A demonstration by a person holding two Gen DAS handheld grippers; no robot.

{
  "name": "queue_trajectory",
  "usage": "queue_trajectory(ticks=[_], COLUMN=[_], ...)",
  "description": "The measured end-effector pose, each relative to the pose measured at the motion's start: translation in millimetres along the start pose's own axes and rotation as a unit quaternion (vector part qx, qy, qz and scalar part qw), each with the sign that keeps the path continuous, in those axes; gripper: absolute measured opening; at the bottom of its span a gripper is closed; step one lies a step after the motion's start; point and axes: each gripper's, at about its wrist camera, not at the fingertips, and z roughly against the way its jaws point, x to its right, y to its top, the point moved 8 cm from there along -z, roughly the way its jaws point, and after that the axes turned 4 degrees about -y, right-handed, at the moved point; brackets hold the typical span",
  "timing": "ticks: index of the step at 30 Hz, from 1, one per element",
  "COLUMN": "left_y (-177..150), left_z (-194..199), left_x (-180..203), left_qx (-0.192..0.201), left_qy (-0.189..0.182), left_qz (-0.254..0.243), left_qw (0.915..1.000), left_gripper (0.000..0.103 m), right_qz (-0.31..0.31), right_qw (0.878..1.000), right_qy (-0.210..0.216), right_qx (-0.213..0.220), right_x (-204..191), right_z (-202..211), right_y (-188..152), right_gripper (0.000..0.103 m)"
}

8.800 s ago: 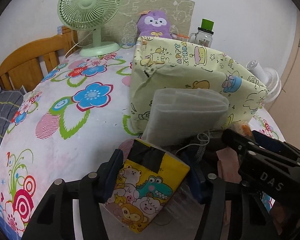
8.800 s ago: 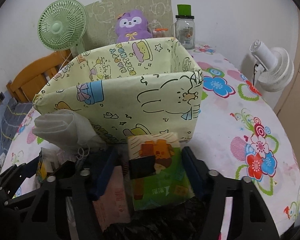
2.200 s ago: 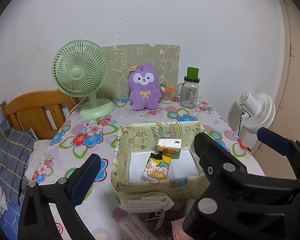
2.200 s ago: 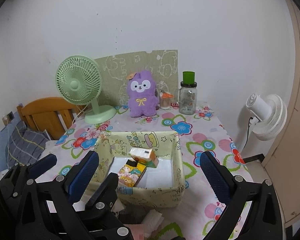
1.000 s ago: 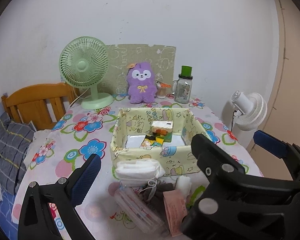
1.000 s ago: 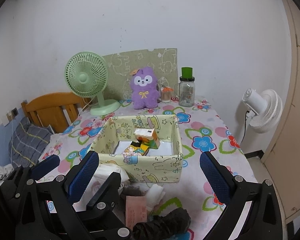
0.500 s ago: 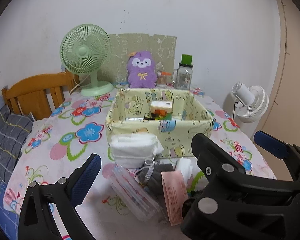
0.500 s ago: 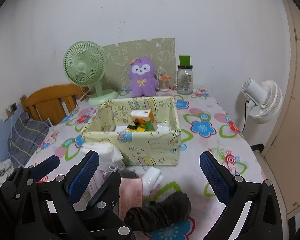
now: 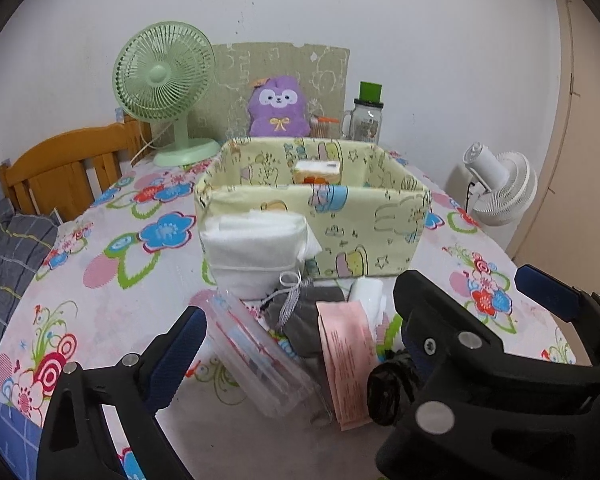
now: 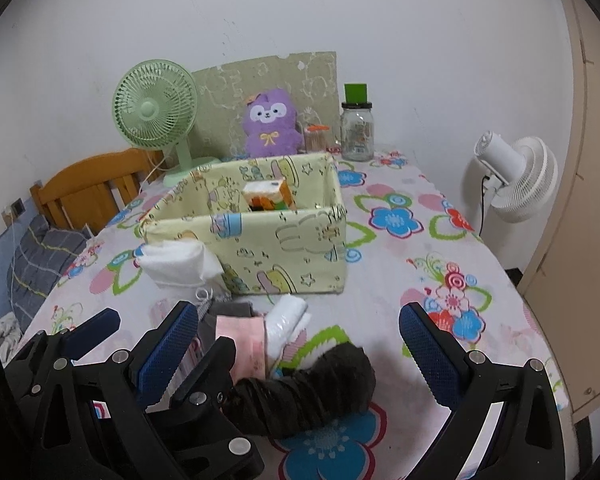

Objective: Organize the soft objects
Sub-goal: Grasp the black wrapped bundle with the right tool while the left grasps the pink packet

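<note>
A pale yellow cartoon-print fabric box (image 9: 364,236) (image 10: 300,252) stands mid-table with a tissue pack (image 9: 317,171) (image 10: 266,196) inside. In front of it lie a white mask stack (image 9: 254,246) (image 10: 176,262), a clear plastic case (image 9: 260,358), a pink packet (image 9: 346,356) (image 10: 240,340), a white roll (image 10: 284,326) and a black crinkled roll (image 10: 304,388). My left gripper (image 9: 300,356) is open and empty, low over the pile. My right gripper (image 10: 296,348) is open and empty, over the black roll.
A green desk fan (image 9: 164,84), a purple plush (image 9: 278,108), a green-lidded glass jar (image 9: 366,120) and a card backdrop stand at the table's far edge. A white fan (image 10: 516,176) stands off the right side. A wooden chair (image 9: 64,164) is at left.
Both grippers, which earlier held tissue packs now lying in the box, have opened, pulled back from the box and dropped low toward the pile in front of it.
</note>
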Motion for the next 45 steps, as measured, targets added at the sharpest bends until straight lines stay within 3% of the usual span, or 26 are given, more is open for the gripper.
queue_trajectory(ticks=[12,16,22,33,38,45], left_y=[-13.6,-17.5,-22.2,-30.6,-31.9,-29.8], left_z=[-17.1,-22.7,-30.4,-42.0,-43.7,-43.0], left_x=[-5.6,-3.2,-0.8,10.4,14.3,18.0], left_qx=[-0.03,-0.041,-0.054,-0.074,-0.076,-0.073], left_qy=[0.003,0.002,0.002,0.02,0.024,0.022], left_qz=[0.01,0.007,0.007,-0.02,-0.029,-0.024], left_qw=[0.9995,0.9991,0.9985,0.9968,0.9964,0.9968], left_gripper=[0.093,0.091,0.089,0.083,0.083,0.083], right_qz=[-0.013,-0.019,-0.026,-0.047,-0.048,-0.05], right_qw=[1.0,0.998,0.997,0.993,0.993,0.994], right_qy=[-0.014,-0.028,-0.036,-0.021,-0.014,-0.013], right_qx=[-0.023,-0.045,-0.061,-0.108,-0.111,-0.101], right_x=[9.9,16.3,23.9,28.5,26.8,30.7], right_z=[-13.3,-22.5,-31.4,-48.2,-50.8,-47.9], right_y=[-16.0,-20.7,-25.8,-43.6,-45.4,-40.8], right_gripper=[0.093,0.082,0.075,0.054,0.044,0.042])
